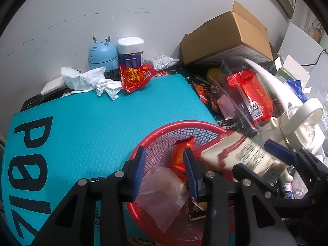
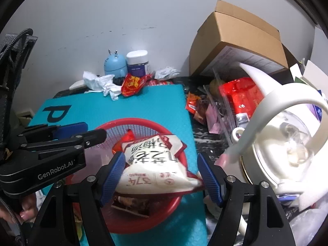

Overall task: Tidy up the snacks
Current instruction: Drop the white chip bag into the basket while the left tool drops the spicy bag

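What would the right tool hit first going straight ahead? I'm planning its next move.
Probably the white snack bag lying between its open fingers over the red basket; depth is hard to judge.

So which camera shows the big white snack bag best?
The right wrist view: the white snack bag sits whole between the right gripper fingers over the red basket. The left wrist view shows it blurred, from the side.

A round pale-blue gadget with two small antlers point(image 1: 103, 55) stands against the wall beside a white-lidded dark jar point(image 1: 130, 51). Crumpled white tissue point(image 1: 90, 80) lies in front; a brown cardboard box point(image 1: 227, 39) sits to the right.
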Available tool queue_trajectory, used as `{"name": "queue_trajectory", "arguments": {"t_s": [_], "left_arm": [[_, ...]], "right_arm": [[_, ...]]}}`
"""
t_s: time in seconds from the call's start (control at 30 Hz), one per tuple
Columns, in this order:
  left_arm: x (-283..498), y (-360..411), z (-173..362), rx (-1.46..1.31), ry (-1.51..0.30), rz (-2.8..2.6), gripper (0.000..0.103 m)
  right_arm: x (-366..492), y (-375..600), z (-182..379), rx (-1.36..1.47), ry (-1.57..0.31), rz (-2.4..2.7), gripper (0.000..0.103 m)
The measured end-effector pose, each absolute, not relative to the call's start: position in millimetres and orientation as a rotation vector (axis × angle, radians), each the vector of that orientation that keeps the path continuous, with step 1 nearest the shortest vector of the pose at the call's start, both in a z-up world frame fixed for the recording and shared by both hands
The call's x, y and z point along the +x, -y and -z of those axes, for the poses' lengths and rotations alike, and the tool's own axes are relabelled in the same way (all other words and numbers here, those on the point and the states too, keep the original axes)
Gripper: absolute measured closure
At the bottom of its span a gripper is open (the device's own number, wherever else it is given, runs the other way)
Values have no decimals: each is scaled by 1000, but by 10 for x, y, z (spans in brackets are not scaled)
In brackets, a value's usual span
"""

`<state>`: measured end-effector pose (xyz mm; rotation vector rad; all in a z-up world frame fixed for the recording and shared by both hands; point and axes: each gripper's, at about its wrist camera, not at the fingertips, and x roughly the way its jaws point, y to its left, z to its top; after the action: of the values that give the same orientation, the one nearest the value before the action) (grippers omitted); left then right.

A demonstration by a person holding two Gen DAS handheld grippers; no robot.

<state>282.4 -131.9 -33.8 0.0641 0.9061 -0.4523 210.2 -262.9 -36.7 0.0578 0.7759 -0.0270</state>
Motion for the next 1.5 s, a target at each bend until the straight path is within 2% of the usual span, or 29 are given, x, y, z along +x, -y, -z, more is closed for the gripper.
{"name": "queue_trajectory", "arguments": {"t_s": [1.07,1.5], "left_arm": [[1700,938,-834,93,-616,373,66],[1157,880,-944,101,-581,391,66]], "right_arm": [[1190,2418,-553,-15,-537,-32,30],[691,2352,-621,-47,-495,-64,30]]}}
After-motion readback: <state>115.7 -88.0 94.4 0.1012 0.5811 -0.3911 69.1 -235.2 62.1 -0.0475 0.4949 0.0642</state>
